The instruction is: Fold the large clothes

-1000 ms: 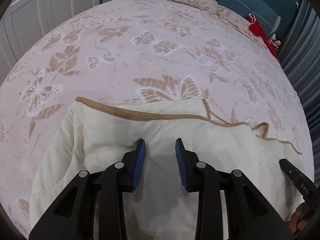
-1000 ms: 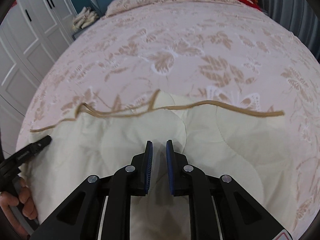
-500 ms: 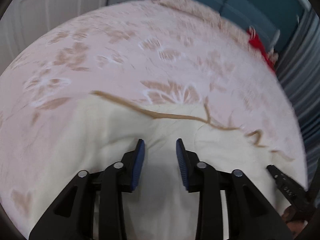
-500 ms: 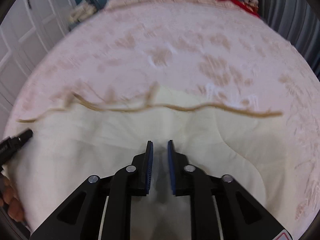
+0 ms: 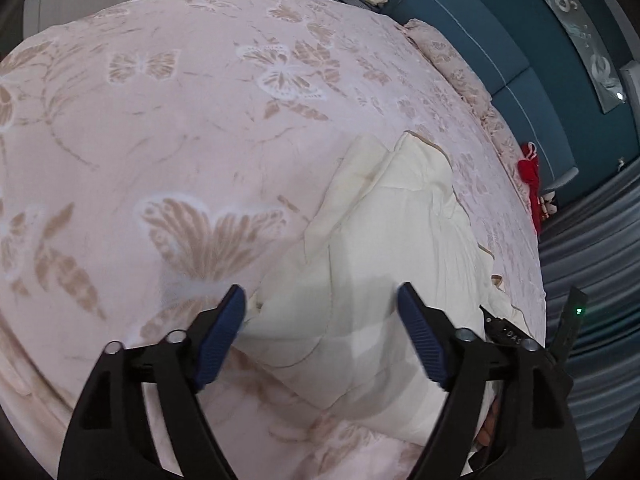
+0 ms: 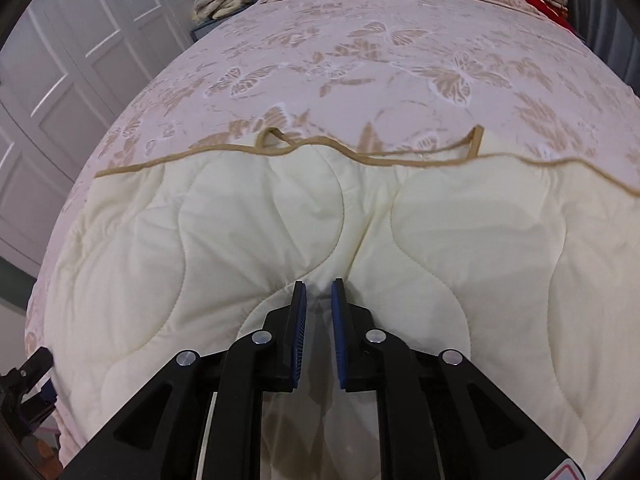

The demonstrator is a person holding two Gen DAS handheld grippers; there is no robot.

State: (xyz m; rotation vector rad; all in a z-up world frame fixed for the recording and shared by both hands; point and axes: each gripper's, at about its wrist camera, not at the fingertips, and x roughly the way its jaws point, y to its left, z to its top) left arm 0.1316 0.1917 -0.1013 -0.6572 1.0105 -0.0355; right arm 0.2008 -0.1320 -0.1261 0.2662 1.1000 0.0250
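Folding a cream quilted garment (image 6: 256, 240) on a butterfly-print bed (image 6: 360, 60): right gripper (image 6: 319, 300) pinches its near fold, left gripper (image 5: 320, 320) gapes wide, empty, apparently needing a fresh grip.

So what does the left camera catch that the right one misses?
Only the left view shows the teal padded headboard and the left claw, wide open over the cream quilted blanket's edge. Only the right view shows the white wardrobe doors, the blanket's tan trim, and the right claw, nearly closed with cream fabric between its blue pads. Both show the pink butterfly-print bedspread.
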